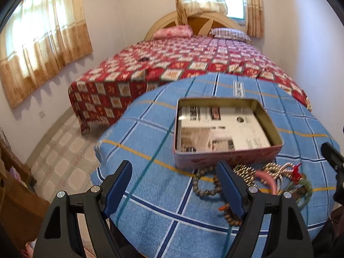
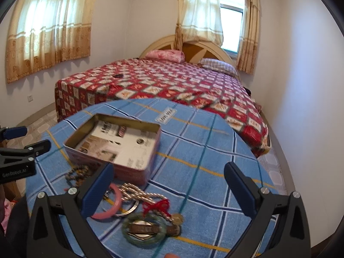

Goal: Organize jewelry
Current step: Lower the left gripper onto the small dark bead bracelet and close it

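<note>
An open pink tin box point(image 1: 228, 158) point(image 2: 133, 172), lined with printed paper, sits on a round table under a blue checked cloth point(image 1: 163, 185) point(image 2: 206, 150). Jewelry lies in a heap in front of it: brown bead bracelets point(image 1: 204, 185) point(image 2: 78, 173), a pearl-like bead chain point(image 1: 275, 167) point(image 2: 137, 193), a pink bangle point(image 2: 114, 208), a green jade bangle point(image 2: 144, 229) with a red tassel point(image 2: 158, 206). My left gripper point(image 1: 175, 186) hovers open just left of the heap, nothing between its fingers. My right gripper point(image 2: 169, 190) hangs open above the heap, holding nothing.
A bed point(image 1: 182, 64) point(image 2: 163, 81) with a red patterned cover stands right behind the table. Tiled floor point(image 1: 64, 159) lies to the left, with a wooden cabinet point(image 1: 15, 193) at the far left. Curtained windows point(image 2: 49, 30) line the walls.
</note>
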Demonstrator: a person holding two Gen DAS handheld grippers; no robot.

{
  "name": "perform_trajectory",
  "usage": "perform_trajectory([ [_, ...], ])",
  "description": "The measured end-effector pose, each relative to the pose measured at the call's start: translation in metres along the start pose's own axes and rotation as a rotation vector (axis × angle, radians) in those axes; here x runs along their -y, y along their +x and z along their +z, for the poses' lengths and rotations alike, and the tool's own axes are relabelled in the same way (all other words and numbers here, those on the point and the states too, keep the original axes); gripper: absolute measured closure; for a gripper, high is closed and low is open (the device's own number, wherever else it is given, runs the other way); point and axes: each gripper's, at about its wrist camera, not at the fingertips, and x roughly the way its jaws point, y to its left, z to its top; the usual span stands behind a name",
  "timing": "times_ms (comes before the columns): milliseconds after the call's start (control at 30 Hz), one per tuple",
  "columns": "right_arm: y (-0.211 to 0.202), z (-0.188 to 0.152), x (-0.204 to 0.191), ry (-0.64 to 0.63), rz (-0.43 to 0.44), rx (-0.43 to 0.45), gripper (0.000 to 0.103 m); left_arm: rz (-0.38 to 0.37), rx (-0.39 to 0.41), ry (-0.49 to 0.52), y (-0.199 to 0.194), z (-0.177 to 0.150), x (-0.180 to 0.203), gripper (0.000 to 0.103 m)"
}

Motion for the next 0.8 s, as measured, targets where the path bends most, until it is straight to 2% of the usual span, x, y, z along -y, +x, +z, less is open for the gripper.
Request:
perform_trajectory([
  [167, 0.013, -0.020, 0.018, -0.004, 0.004, -0.066, 0.001, -0.014, -0.017, 0.013, 0.007, -0.010, 0.006, 0.022],
  [300, 0.021, -0.037, 0.024, 0.001, 0.023, -0.122, 0.007, -0.038, -0.006, 0.025, 0.006, -0.013, 0.015, 0.023],
  [367, 0.023, -0.041, 0.025, 0.003, 0.035, -0.141, 0.009, -0.058, -0.025, 0.035, 0.011, -0.016, 0.020, 0.029],
  [433, 0.024, -0.043, 0.025, 0.003, 0.046, -0.143, 0.009, -0.079, -0.045, 0.042, 0.017, -0.020, 0.024, 0.040],
  [767, 0.028, -0.044, 0.022, -0.001, 0.052, -0.148, 0.009, -0.164, -0.087, 0.074, 0.040, -0.025, 0.042, 0.040],
  [800, 0.027, -0.045, 0.021, -0.004, 0.054, -0.150, 0.009, -0.175, -0.087, 0.068, 0.042, -0.025, 0.040, 0.044],
])
